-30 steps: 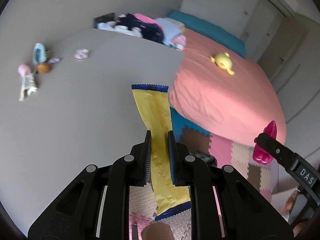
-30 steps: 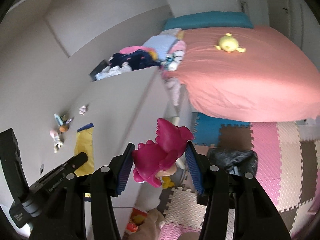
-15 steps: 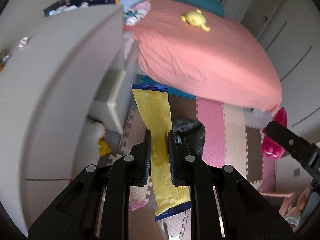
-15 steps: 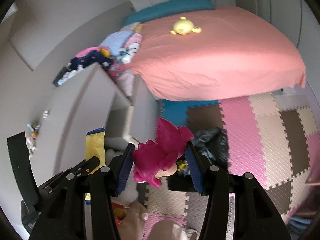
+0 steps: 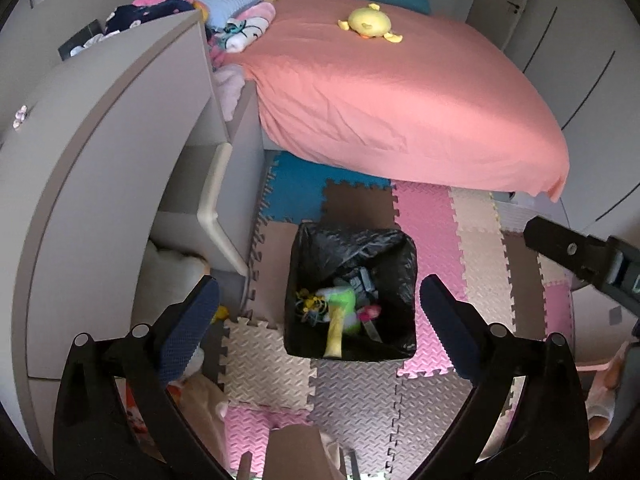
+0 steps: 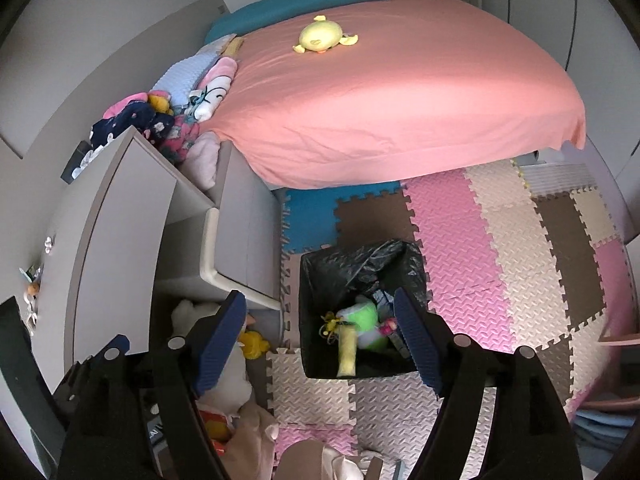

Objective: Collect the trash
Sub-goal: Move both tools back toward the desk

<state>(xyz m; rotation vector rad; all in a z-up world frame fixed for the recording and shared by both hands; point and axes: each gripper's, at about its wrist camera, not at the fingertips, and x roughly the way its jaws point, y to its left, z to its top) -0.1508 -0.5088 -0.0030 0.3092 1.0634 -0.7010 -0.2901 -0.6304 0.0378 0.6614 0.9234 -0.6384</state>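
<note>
Though bag-lined, bin point(image 5: 304, 344) contents point(image 5: 340, 312) jumbled, indistinct

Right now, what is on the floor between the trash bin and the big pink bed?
Only foam floor mats, a blue and a brown tile, lie between the trash bin and the bed. Both wrist views show it.

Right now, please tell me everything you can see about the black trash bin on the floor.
The trash bin is square and lined with a crinkled black plastic bag whose edges fold over the rim. It stands upright and open on the foam puzzle mat, near the foot of the bed and beside the grey cabinet. Inside lie a yellow wrapper, a green and white object, a small pink piece and some darker scraps. Nothing touches its rim.
</note>
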